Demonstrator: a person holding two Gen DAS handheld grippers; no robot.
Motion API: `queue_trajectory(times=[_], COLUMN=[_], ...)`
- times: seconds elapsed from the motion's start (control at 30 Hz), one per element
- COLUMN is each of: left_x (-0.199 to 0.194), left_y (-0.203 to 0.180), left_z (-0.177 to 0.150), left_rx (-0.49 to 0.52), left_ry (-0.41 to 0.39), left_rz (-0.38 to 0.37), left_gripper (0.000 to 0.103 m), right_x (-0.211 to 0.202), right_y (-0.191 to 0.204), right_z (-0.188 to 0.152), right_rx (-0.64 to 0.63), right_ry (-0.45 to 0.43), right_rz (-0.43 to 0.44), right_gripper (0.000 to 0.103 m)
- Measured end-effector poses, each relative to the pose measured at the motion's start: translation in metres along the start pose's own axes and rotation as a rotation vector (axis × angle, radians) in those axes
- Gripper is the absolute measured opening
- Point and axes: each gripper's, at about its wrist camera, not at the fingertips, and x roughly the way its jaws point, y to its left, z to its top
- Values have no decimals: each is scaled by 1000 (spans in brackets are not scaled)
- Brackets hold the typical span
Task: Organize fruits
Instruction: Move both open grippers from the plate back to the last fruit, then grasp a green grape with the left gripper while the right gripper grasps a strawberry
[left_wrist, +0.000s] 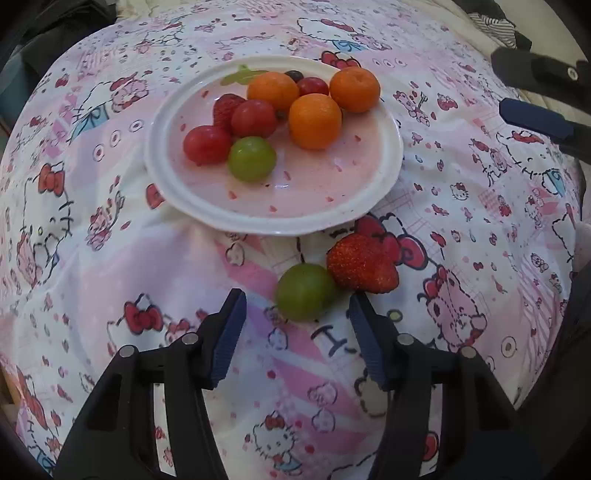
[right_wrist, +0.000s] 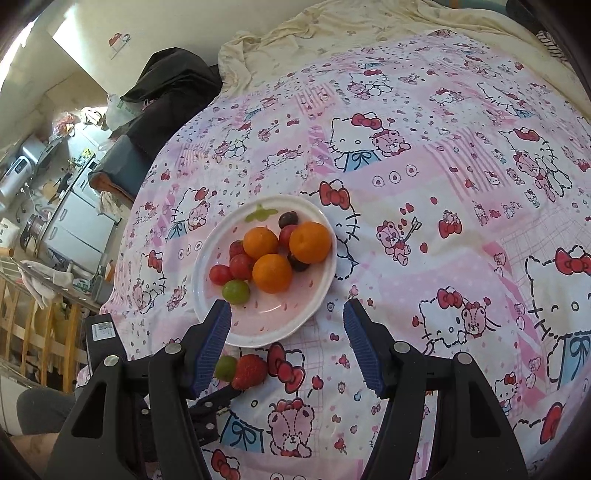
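A white plate (left_wrist: 255, 220) (right_wrist: 325, 291) on the patterned bedspread holds three oranges (left_wrist: 314, 121) (right_wrist: 272, 273), red round fruits (left_wrist: 207, 144), a green grape (left_wrist: 252, 158), a strawberry and dark grapes. In front of the plate a loose green grape (left_wrist: 306, 291) (right_wrist: 225, 367) touches a loose strawberry (left_wrist: 364, 263) (right_wrist: 250, 371). My left gripper (left_wrist: 297, 298) is open, its fingertips flanking the loose grape's near side without pressing it. My right gripper (right_wrist: 286, 307) is open and empty above the plate's near rim; in the left wrist view it (left_wrist: 517, 92) shows at the upper right.
The pink cartoon bedspread (right_wrist: 424, 206) covers the whole surface. A cream blanket (right_wrist: 332, 33) and dark clothing (right_wrist: 170, 81) lie at the far end. Left of the bed are a wooden rail (right_wrist: 40, 332) and cluttered shelves (right_wrist: 74, 206).
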Motion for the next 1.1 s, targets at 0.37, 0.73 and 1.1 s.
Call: queue_trajectory(times=[0.37,0.73,1.1], left_x=[-1,-55,-75], left_y=[0,61,85], left_z=[6,-5,-16], left_rx=[-15,-242,-350], left_ry=[12,-78,-134], left_rz=[-30,23,23], left_gripper=[26,26,26], right_x=[6,41,96], right_y=[5,31,77], right_z=[-1,-21,-67], right_rx=[-28,-107,-311], right_ry=[16,155,288], right_rz=[2,21,-94], right_gripper=[67,67,67])
